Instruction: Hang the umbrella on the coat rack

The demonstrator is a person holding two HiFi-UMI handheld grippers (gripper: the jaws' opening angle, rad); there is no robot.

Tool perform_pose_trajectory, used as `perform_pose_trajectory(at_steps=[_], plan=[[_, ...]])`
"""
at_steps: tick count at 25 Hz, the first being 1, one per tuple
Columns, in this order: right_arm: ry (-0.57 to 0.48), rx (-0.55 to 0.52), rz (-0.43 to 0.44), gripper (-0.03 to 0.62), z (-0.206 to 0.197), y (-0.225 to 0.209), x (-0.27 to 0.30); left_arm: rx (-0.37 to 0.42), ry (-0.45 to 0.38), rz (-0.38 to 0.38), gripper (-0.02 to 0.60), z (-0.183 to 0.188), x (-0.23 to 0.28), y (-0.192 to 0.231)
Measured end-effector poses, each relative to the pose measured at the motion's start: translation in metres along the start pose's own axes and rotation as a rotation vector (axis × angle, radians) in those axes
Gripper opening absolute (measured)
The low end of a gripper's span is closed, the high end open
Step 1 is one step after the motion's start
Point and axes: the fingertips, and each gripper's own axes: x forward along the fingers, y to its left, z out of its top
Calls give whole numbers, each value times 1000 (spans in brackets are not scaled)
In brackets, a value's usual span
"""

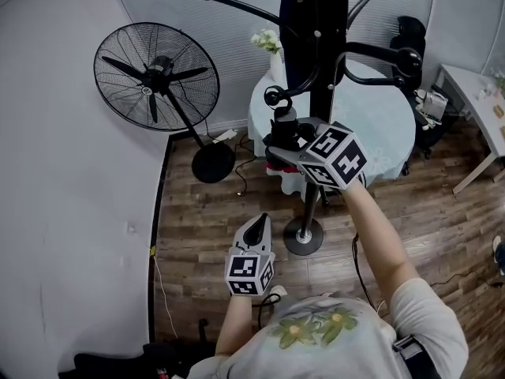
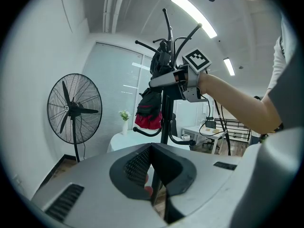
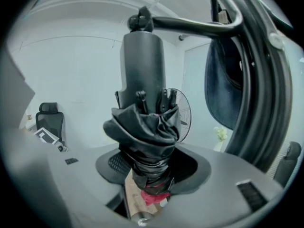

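Wooden floor (image 1: 442, 235) below: right tool (image 1: 276, 144) clamps folded black fabric umbrella (image 3: 145, 127) upright under black metal coat rack arm (image 3: 199, 25), ready for hooking; left tool (image 1: 259, 226) closed, empty.

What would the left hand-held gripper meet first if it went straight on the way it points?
Probably the coat rack's pole, dead ahead of the left hand-held gripper; depth is hard to judge.
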Motion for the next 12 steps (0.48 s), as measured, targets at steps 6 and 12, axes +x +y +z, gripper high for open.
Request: perform_pose_trajectory(at_steps=[6,12], plan=[[-23,36,24,223,1,6,-5,-2,3,-2,3,-1,-1,0],[-26,67,75,223,4,19,-6,-1,-1,-9,3,0,-1,-2]])
